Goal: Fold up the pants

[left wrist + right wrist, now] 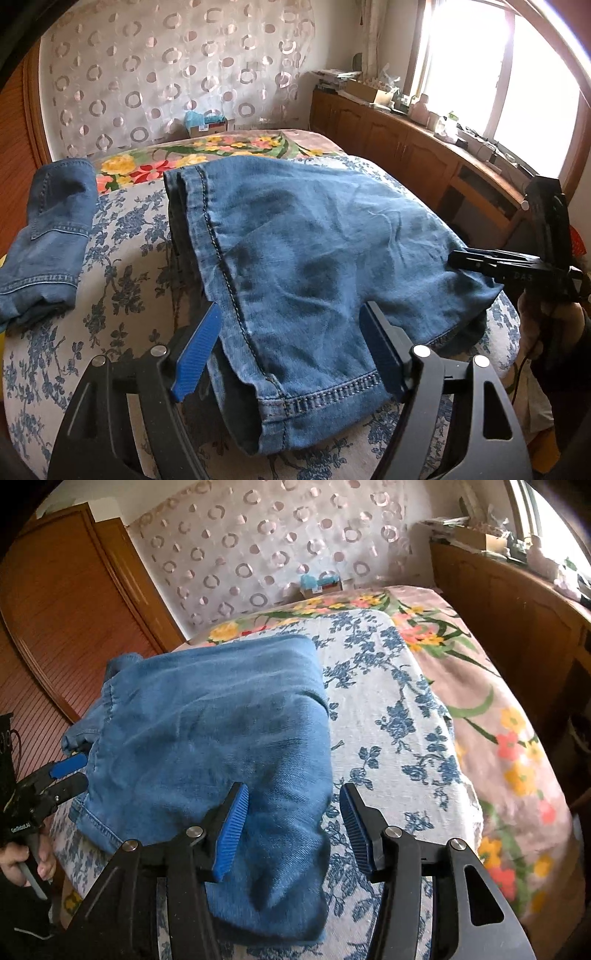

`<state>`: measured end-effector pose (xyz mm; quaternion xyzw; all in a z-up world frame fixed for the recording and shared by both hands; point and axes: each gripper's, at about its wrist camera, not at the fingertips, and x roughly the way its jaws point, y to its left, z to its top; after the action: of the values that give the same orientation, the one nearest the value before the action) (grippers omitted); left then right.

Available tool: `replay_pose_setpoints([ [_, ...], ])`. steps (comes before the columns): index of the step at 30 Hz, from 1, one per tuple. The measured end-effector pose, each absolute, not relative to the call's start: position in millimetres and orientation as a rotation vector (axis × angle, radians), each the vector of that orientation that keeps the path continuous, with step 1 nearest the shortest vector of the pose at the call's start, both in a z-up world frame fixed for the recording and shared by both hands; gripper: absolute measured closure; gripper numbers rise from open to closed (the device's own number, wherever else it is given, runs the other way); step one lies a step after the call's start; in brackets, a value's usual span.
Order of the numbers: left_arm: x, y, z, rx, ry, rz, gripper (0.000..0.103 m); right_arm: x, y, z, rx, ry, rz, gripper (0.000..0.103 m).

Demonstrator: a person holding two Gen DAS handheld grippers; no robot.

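Folded jeans point(314, 251) lie at centre frame on a bed point(122, 258) covered in blue-flowered cloth. Left tongs point(291, 354), lower centre of the left view, stand wide, pads astride the hem without pressing it. Right tongs point(291, 830), lower centre of the right view, stand partly open over the denim's right edge, gripping nothing. A second folded denim piece point(48, 240) lies at left.
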<state>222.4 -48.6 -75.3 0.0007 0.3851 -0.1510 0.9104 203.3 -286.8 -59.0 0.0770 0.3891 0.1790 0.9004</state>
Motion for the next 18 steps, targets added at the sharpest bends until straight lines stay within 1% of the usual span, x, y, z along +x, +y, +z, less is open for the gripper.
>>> replay_pose_setpoints([
  [8,234,-50,-96,0.023,0.844,-0.294,0.025,212,-280,-69,0.210,0.840,0.414,0.050],
  [9,235,-49,-99,0.024,0.852,-0.289,0.025,212,-278,-69,0.212,0.839,0.423,0.064],
  [10,236,-48,-102,0.025,0.861,-0.284,0.025,212,-276,-69,0.217,0.845,0.444,0.075],
  [12,237,-46,-106,0.021,0.874,-0.280,0.025,209,-275,-64,0.215,0.829,0.441,0.084],
  [16,232,-39,-99,-0.009,0.856,-0.289,0.025,193,-273,-34,0.208,0.743,0.457,0.088],
  [18,228,-35,-94,-0.017,0.842,-0.288,0.025,184,-267,-18,0.197,0.703,0.477,0.089],
])
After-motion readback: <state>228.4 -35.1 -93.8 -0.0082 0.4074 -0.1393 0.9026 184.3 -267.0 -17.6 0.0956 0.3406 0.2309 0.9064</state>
